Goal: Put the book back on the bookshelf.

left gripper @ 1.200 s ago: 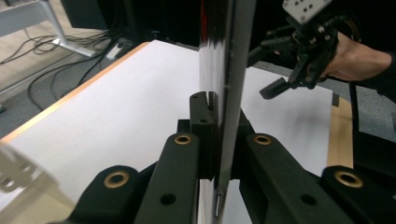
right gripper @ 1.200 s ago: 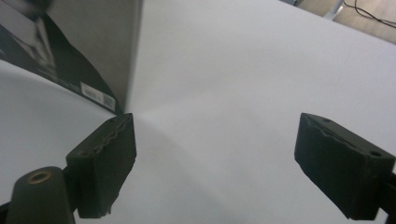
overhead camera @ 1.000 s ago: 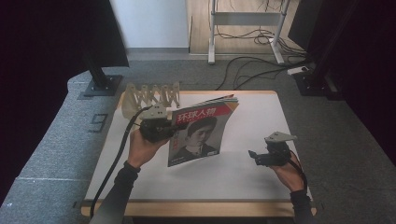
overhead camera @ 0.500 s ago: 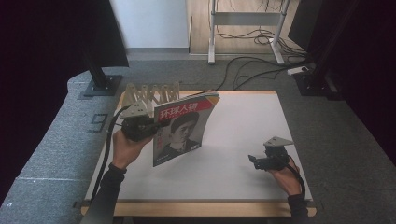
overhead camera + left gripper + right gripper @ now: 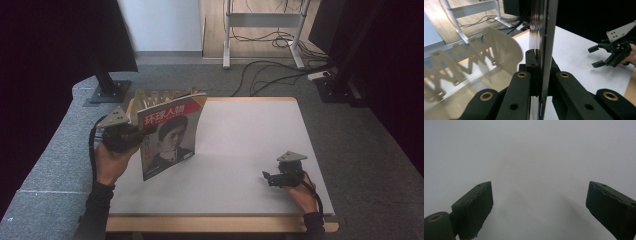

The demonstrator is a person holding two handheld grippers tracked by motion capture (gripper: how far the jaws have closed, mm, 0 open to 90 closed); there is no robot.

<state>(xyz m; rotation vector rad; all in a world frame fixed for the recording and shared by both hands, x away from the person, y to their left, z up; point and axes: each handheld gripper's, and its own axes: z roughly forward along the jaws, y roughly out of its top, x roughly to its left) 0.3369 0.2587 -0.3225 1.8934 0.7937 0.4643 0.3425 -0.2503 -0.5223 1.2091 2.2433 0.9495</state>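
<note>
A magazine (image 5: 170, 135) with a red title band and a portrait on its cover stands nearly upright over the left part of the white table (image 5: 250, 130). My left gripper (image 5: 141, 135) is shut on its left edge. In the left gripper view the magazine (image 5: 546, 37) runs edge-on between the closed jaws of the left gripper (image 5: 540, 58). A beige slotted file rack (image 5: 155, 95) stands just behind it at the table's back left. My right gripper (image 5: 266, 178) rests low at the front right, open, with nothing between its fingers (image 5: 474, 207).
The rack (image 5: 496, 47) shows several zigzag dividers close on the left of the magazine. Cables and a metal stand (image 5: 260, 45) lie on the floor beyond the table. Dark screens flank both sides. The right gripper (image 5: 596, 56) is far from the magazine.
My left gripper has carried the magazine leftward and stood it more upright, closer to the rack. The right gripper has sunk a little toward the table.
</note>
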